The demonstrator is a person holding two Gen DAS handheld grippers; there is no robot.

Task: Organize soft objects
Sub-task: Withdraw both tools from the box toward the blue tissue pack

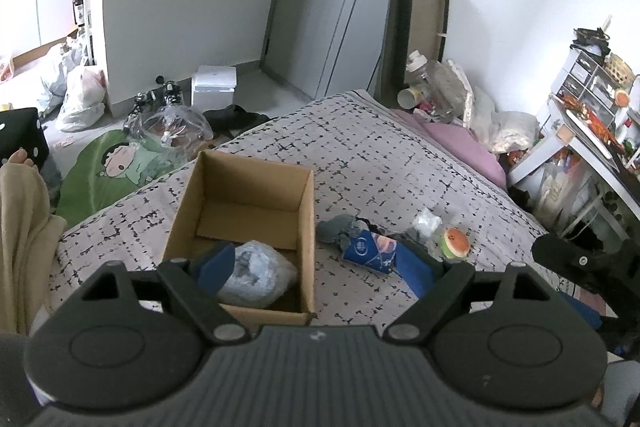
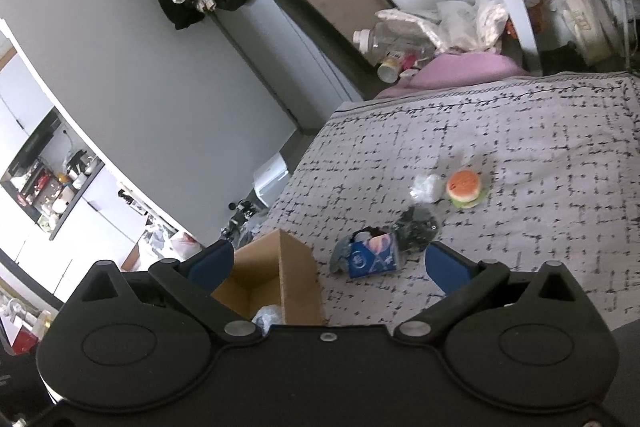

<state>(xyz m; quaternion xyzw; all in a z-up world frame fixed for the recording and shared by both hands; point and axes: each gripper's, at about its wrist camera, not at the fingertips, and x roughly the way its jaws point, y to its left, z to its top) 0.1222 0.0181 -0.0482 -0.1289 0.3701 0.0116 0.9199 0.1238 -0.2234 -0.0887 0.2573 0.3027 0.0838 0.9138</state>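
Two grippers, the left gripper [image 1: 316, 267] and right gripper [image 2: 326, 267], hang over a quilted, black-flecked bedspread [image 1: 400, 155], blue-padded jaws spread wide and holding nothing. On it stands a square open cardboard box [image 1: 244, 203] containing one crinkly clear plastic bundle [image 1: 256, 277]. Just right of it lie a blue printed pouch [image 1: 370, 249], a grey crumpled cloth [image 1: 334, 229], a clear wrapper [image 1: 426, 223] and a round plush burger [image 1: 456, 243]

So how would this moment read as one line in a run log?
left tool: open, empty | right tool: open, empty | cardboard box: holds one plastic-wrapped bundle | on bed: blue pouch, burger toy
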